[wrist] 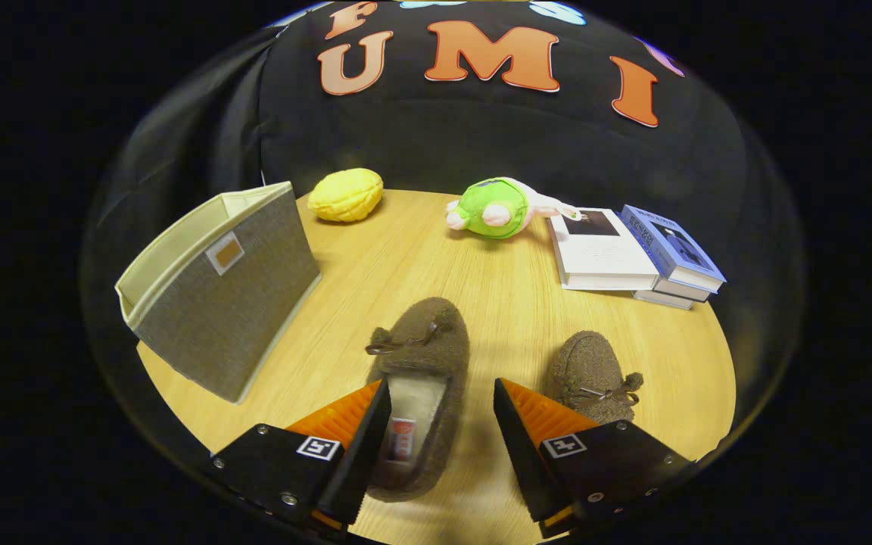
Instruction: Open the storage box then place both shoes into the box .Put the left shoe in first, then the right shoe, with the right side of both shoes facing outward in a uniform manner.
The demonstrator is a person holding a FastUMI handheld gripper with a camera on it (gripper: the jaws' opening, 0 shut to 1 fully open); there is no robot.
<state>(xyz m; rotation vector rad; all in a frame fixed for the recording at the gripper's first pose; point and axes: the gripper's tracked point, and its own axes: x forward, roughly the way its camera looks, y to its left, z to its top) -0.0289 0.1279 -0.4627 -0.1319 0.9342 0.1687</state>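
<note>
The gripper [442, 424] is wide open, with the heel of one brown shoe [417, 393] between its fingers, unpressed. The second shoe [591, 375] lies beside the right finger. The grey storage box [224, 295] stands at the tabletop's [406, 257] left edge; its inside is hidden.

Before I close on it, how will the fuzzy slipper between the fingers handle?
The brown slipper looks soft and fleecy, so its walls will probably squash under the open hand-held gripper. Likely light. The pile may slip, and the toe may droop when lifted.
</note>
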